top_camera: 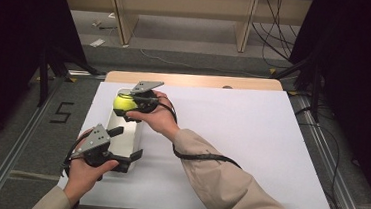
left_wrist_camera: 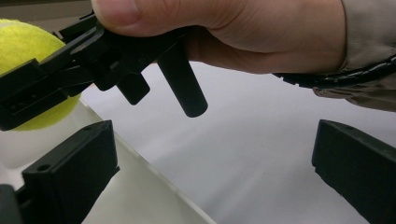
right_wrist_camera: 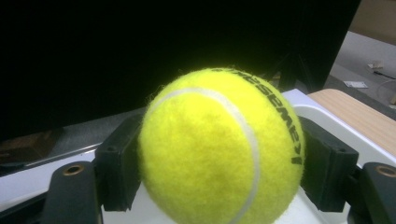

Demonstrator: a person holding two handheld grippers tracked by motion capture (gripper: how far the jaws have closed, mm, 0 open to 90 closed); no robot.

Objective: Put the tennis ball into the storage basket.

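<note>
Right hand-held gripper (top_camera: 126, 101) was clamped on the tennis ball (top_camera: 122, 102), holding it over the far end of the white tray (top_camera: 133, 140) on the table (top_camera: 231, 133). Left hand-held gripper (top_camera: 129, 147) stood open and empty by the tray's near end. I judged this the carry step; next, lower into the tray and release.

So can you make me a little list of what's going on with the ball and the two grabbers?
ball: yellow tennis ball, with black lettering
held by: right gripper, jaws shut on its two sides
where the ball is: over the far end of the white tray
left gripper: open, nothing between its jaws, at the tray's near end
tray sits on: white board on the table
tray contents: cannot tell
</note>
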